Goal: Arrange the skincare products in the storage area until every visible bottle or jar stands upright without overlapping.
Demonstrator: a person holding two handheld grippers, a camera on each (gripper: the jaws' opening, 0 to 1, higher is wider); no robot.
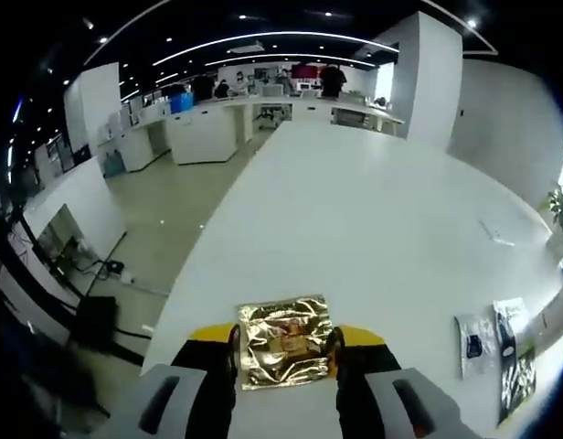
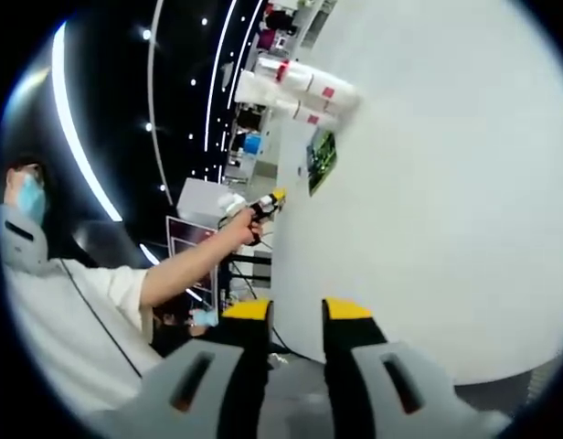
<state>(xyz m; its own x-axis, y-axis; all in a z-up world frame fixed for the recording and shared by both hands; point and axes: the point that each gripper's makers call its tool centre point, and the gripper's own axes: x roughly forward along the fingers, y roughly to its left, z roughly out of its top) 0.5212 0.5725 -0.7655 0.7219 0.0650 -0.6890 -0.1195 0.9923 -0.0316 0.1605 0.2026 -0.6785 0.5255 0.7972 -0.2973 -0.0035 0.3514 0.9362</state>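
While the left tool (image 1: 285, 347) pinches a crinkled gold-foil sachet (image 1: 284, 339), the right tool (image 2: 296, 311) gapes — empty.

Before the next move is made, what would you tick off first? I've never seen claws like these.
1. Left claw lined up on the gold foil sachet: ok, the sachet lies between its jaws.
2. Firm grip on that sachet: cannot tell.
3. Right claw free for work: ok, jaws apart with nothing between them.
4. White bottles standing upright: cannot tell, the right gripper view is rolled and they are far off.
5. Silver sachets in sight: ok, they lie flat near the edge of the white table.
6. Dark green packet in sight: ok, on the table near the bottles.
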